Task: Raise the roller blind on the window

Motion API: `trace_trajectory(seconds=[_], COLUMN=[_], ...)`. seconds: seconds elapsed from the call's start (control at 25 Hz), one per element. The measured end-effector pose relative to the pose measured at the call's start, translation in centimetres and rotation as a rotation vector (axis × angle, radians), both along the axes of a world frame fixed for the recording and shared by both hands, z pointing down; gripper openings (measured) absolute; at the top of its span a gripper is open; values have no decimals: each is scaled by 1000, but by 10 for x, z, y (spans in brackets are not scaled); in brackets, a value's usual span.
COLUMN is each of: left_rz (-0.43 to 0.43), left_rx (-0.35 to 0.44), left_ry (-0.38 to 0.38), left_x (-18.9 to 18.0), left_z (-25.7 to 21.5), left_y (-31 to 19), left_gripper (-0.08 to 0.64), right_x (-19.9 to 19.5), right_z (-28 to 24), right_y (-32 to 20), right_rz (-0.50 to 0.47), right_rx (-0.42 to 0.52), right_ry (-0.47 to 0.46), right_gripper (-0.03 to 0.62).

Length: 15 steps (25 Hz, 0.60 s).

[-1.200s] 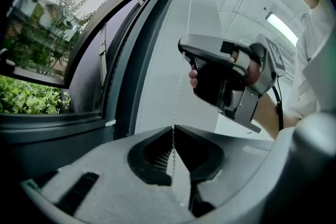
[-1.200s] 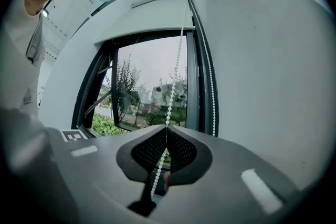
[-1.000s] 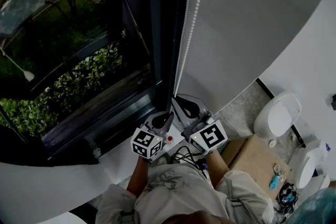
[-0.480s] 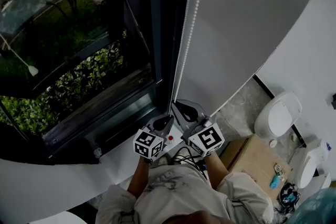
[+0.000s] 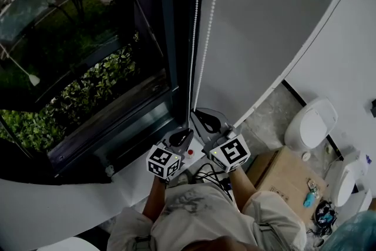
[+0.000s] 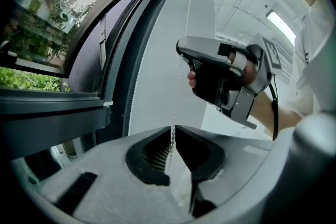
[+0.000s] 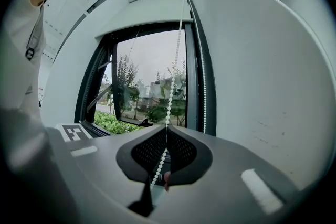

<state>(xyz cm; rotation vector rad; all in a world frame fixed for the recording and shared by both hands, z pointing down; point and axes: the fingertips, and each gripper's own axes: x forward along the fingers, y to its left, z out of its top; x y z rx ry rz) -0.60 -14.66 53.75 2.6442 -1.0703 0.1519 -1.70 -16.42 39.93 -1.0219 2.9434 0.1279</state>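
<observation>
The blind's white bead chain [image 5: 209,32] hangs in two strands beside the dark window frame [image 5: 170,38]. Both grippers sit low on it, side by side. In the left gripper view my left gripper [image 6: 172,134] is shut on one strand of the bead chain [image 6: 180,73]; in the head view that gripper [image 5: 185,135] is just below the right one. My right gripper [image 7: 166,134] is shut on a strand of the chain [image 7: 173,81], which runs up to the top of the window. It also shows in the head view [image 5: 205,120]. The window glass [image 7: 152,86] is uncovered.
A pale wall [image 5: 276,20] stands right of the chain. The white sill [image 5: 59,203] curves below the window. Behind me on the floor are a toilet [image 5: 308,126], a cardboard box [image 5: 282,176] and small items. Green plants [image 5: 88,91] lie outside.
Both grippers stay low on the chain; the right one has edged slightly left. The head view has shifted, so both chain strands now show apart.
</observation>
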Motion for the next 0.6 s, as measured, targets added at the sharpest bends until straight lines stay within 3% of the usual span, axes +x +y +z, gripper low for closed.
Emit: trace_trajectory(seconds=[0.24,0.6], left_rz=[-5,-56], left_rx=[71,316], left_ry=[21,22], left_x=[-9,-22], left_z=[-39,-145], left_y=[6,2], left_gripper=[83,83], right_x=[0,0], right_z=[0,1], right_y=[-3,-4], right_rz=[-2,-17], right_rx=[4,1], right_ry=[6,-6], right_gripper=[11,11])
